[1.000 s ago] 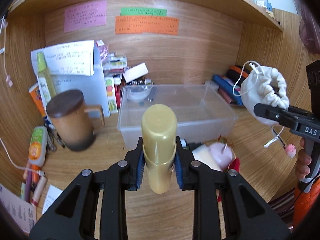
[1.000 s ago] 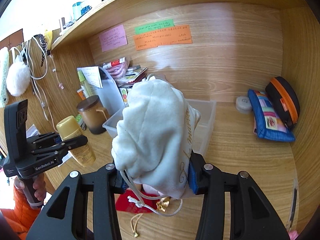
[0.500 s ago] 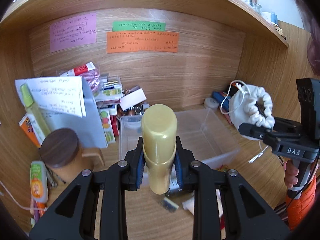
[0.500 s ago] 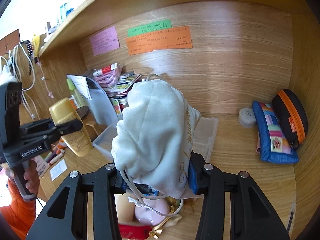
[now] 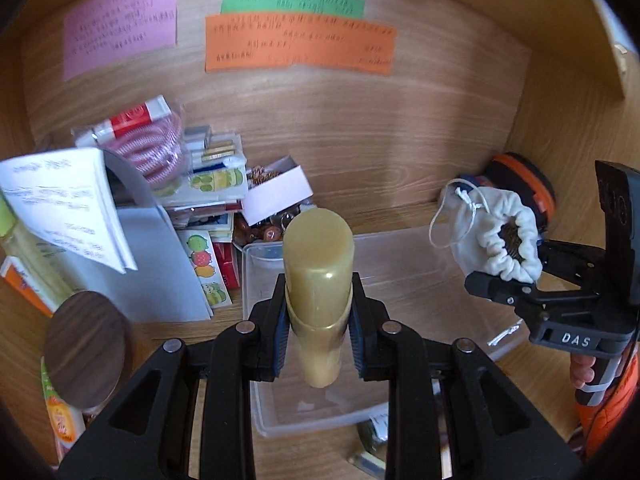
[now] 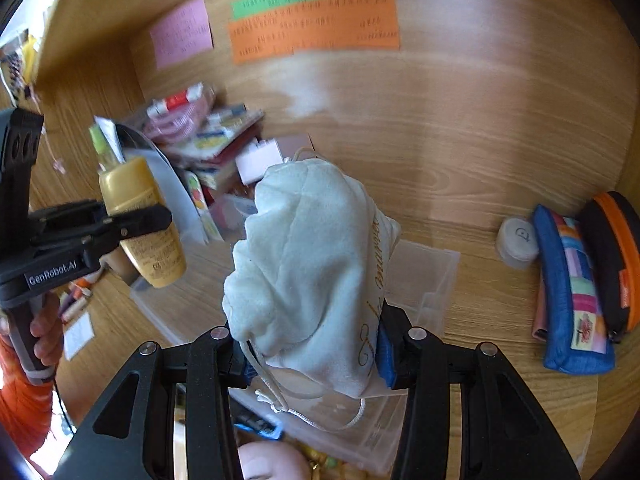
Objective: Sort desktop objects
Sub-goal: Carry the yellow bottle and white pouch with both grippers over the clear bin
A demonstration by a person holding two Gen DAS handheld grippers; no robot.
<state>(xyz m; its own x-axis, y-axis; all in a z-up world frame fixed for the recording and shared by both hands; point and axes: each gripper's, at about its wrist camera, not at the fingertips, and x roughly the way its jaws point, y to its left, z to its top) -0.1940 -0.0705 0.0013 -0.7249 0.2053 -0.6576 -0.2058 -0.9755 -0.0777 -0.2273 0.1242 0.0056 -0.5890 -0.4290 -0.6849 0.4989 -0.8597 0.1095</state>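
My left gripper (image 5: 319, 340) is shut on a yellow-gold bottle (image 5: 319, 280), held upright above the near end of a clear plastic bin (image 5: 420, 256). The same bottle (image 6: 140, 220) and left gripper (image 6: 136, 220) show at the left of the right wrist view. My right gripper (image 6: 312, 354) is shut on a white drawstring pouch (image 6: 308, 260), which hangs over that bin (image 6: 424, 280). In the left wrist view the pouch (image 5: 496, 240) and right gripper (image 5: 508, 284) sit at the right, beside the bin's far corner.
A stack of books, cards and papers (image 5: 208, 176) fills the back left. A brown round lid (image 5: 88, 348) is at the near left. A blue pencil case (image 6: 572, 292), a black and orange case (image 6: 612, 256) and a small white jar (image 6: 518, 240) lie at the right. Coloured notes (image 5: 300, 40) hang on the back wall.
Both grippers have moved forward towards the back wall and now hang over the clear bin. The bottle and the pouch stay gripped as before.
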